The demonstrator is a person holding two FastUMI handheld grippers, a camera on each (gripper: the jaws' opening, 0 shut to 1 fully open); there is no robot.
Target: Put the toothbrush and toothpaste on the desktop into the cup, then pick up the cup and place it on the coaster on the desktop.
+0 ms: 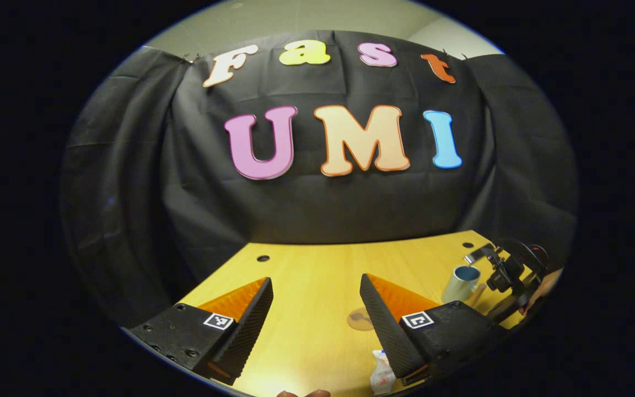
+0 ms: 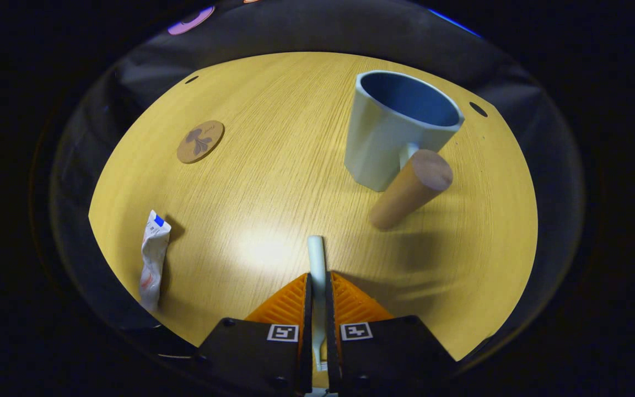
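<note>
My right gripper [image 2: 316, 278] is shut on a pale toothbrush [image 2: 316, 253], whose handle end sticks out past the fingertips, a little above the wooden desktop [image 2: 273, 182]. A pale blue cup [image 2: 389, 138] with a round wooden handle [image 2: 411, 190] stands upright ahead and to the right. The crumpled white toothpaste tube [image 2: 153, 259] lies at the left edge. A round brown coaster [image 2: 200, 141] lies farther left. My left gripper [image 1: 317, 300] is open over the desktop with nothing between its fingers, the coaster [image 1: 359, 319] and tube [image 1: 382, 376] beside its right finger. The cup [image 1: 459, 283] stands at the right.
Farther right in the left gripper view, a hand [image 1: 543, 286] holds the right gripper [image 1: 484, 258] just beside the cup. Black cloth walls close off the desktop's back and sides. Small dark holes [image 2: 478, 109] mark the far corners.
</note>
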